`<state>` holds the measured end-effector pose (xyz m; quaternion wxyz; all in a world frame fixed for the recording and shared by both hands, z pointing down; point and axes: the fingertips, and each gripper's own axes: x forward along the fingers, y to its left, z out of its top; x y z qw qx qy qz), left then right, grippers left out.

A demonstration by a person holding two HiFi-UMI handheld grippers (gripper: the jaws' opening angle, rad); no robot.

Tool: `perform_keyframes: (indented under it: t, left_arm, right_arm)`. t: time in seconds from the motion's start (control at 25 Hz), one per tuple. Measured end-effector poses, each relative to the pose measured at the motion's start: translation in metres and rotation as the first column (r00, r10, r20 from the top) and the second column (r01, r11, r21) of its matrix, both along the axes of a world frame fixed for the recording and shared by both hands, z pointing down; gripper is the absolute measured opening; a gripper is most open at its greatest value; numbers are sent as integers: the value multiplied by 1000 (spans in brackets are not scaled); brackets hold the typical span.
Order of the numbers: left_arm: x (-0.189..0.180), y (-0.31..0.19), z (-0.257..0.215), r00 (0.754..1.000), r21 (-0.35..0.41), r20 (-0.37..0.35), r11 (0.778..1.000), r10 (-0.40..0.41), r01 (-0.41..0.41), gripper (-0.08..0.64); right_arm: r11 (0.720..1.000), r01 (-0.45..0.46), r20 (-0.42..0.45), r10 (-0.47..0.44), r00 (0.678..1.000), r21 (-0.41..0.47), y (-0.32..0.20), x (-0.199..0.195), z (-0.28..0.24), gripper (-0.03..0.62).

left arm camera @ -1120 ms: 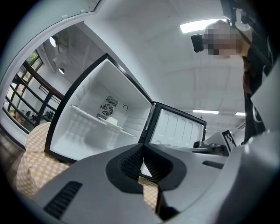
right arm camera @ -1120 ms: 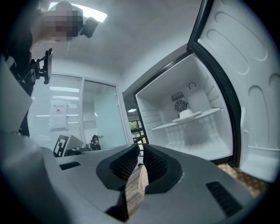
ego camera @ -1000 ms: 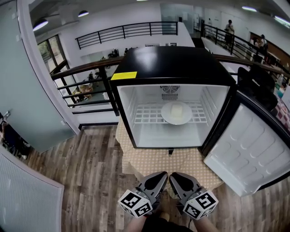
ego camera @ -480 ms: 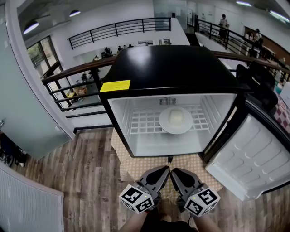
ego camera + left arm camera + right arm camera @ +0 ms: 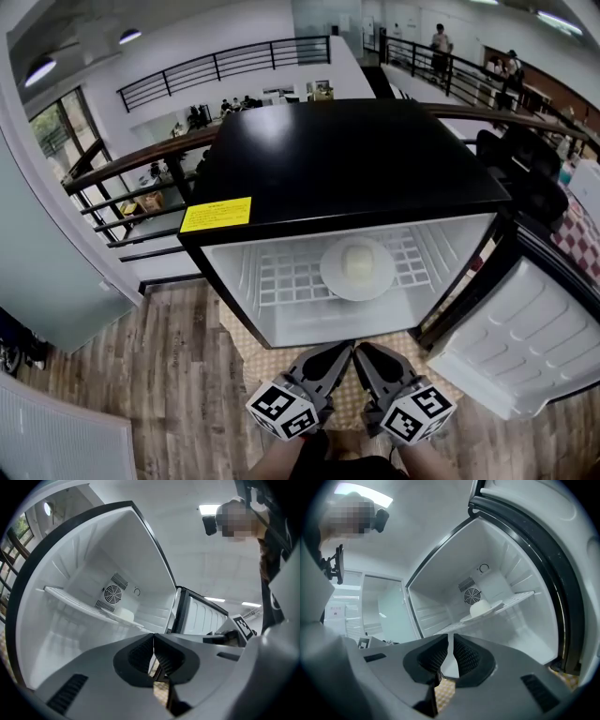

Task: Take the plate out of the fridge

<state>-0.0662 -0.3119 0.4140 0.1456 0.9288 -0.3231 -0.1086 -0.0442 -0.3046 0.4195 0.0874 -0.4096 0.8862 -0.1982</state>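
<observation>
A white plate (image 5: pixel 357 268) with a pale round bun on it lies on the wire shelf inside the open black mini fridge (image 5: pixel 347 164). The right gripper view shows the plate (image 5: pixel 482 611) edge-on on the shelf, in front of the back fan. In the left gripper view only its edge and the bun (image 5: pixel 123 616) show. My left gripper (image 5: pixel 336 356) and right gripper (image 5: pixel 367 356) are side by side just below the fridge opening, well short of the plate. Both are shut with nothing between the jaws.
The fridge door (image 5: pixel 525 333) stands swung open to the right. The fridge rests on a small table with a tan patterned cloth (image 5: pixel 349 403). Wooden floor (image 5: pixel 159 375) lies to the left, and a dark railing (image 5: pixel 122 164) runs behind.
The view has moved closer to the fridge, whose top now fills more of the frame. Both grippers stay shut in the same low spot.
</observation>
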Motion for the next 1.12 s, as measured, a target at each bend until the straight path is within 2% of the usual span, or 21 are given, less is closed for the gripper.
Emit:
perform_keyframes:
  t: [0.24, 0.44, 0.56, 0.64, 0.76, 0.92, 1.12]
  left_arm:
    - [-6, -19, 4, 1000, 3, -9, 1000, 8, -8, 10]
    - [-10, -29, 8, 1000, -8, -14, 1000, 11, -11, 9]
    - [-10, -32, 8, 1000, -14, -15, 1000, 16, -16, 11]
    - [-9, -35, 8, 1000, -13, -17, 1000, 20, -20, 11]
    - [-9, -38, 10, 1000, -16, -21, 1000, 19, -19, 11]
    - [-8, -40, 11, 1000, -20, -25, 1000, 19, -19, 10]
    - [-8, -41, 11, 1000, -28, -24, 1000, 13, -14, 11]
  right_arm:
    - [991, -103, 8, 104, 995, -84, -30, 10, 9, 55]
    - [973, -162, 130, 183, 974, -162, -53, 24, 4, 57]
    - [958, -172, 237, 227, 945, -228, -66, 32, -1, 61]
    - [952, -163, 307, 241, 921, -259, -75, 36, -7, 97]
    - [935, -138, 414, 273, 868, -327, -87, 38, -10, 104]
    - [889, -142, 449, 351, 822, -435, -98, 45, -4, 106]
    - [867, -83, 507, 362, 782, -491, -106, 36, -3, 106]
